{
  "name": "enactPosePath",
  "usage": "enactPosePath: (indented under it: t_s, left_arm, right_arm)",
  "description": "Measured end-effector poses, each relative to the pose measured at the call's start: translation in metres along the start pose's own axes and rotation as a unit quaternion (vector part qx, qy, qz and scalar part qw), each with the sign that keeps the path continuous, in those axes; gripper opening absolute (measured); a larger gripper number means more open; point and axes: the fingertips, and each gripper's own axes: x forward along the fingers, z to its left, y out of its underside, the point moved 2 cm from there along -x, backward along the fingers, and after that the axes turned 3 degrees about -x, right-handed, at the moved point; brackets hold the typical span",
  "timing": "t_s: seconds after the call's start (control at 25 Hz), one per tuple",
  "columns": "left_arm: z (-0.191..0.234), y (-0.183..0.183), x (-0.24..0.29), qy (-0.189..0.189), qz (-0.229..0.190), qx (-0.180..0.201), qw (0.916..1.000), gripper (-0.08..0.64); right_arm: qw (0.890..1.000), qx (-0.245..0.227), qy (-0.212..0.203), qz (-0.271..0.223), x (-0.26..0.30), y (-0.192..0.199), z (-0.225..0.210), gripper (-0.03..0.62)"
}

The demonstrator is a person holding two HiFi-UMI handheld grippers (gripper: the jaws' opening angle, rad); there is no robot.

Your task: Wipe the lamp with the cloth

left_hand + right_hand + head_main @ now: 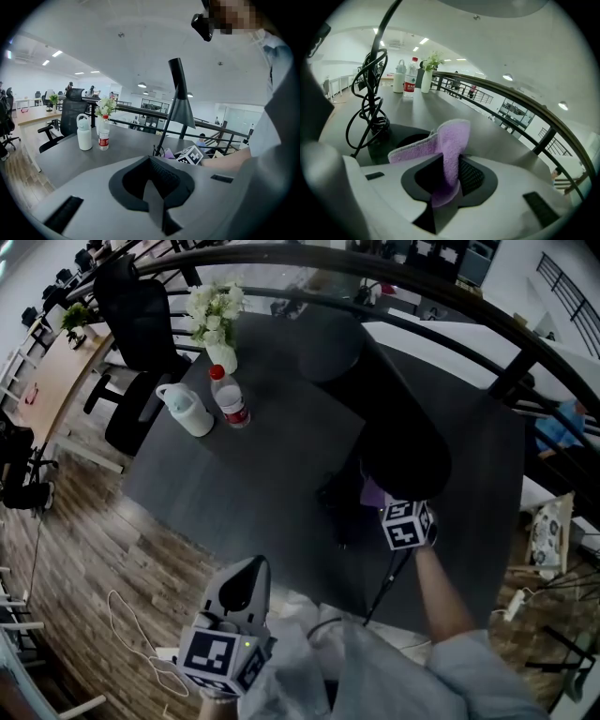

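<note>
Gripping a purple cloth [452, 140], the right hand-held gripper [446, 190] has its jaws closed on the fabric. One end of the cloth is pinched between them and the rest folds up and over to the left. The lamp [403, 427] stands on the dark surface [281, 456], and in the head view its black shade hangs just above and beyond this gripper. In the right gripper view, the lamp's round dark base [396, 136] sits directly ahead of the jaws. A black cable [370, 101] is looped in loose coils above it around the thin stem. The cloth's free end lies just beside the base; whether it touches cannot be told.

The left hand-held gripper [152, 194] is held low at the near edge of the surface, well apart from the lamp. Its jaws are together with nothing between them. From its view the lamp stem rises at a slant, with the cone-shaped shade at the top.

At the far left of the surface stand a white flask [186, 410] with a loop handle and a water bottle [230, 399] with a red cap, side by side. A vase of white flowers [217, 324] is just behind them. A black office chair [141, 320] stands beyond that corner on the wooden floor [84, 540], and a dark railing [511, 110] curves past the far side of the surface.
</note>
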Motion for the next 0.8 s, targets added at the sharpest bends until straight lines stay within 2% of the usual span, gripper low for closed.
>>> enactPosePath:
  t_s: [0.28, 0.52, 0.8]
  left_arm:
    - [-0.007, -0.003, 0.004, 0.027, 0.0, 0.013, 0.9995, 0.009]
    - [-0.009, -0.01, 0.007, 0.045, -0.008, 0.022, 0.9987, 0.009]
    - [-0.013, -0.016, 0.011, 0.063, -0.007, 0.03, 0.9976, 0.009]
  right_arm:
    - [0.996, 0.082, 0.023, 0.01, -0.018, 0.019, -0.002, 0.089]
    - [0.991, 0.13, 0.021, 0.008, -0.037, 0.026, 0.013, 0.089]
    - [0.989, 0.147, -0.003, 0.015, -0.055, 0.032, 0.044, 0.089]
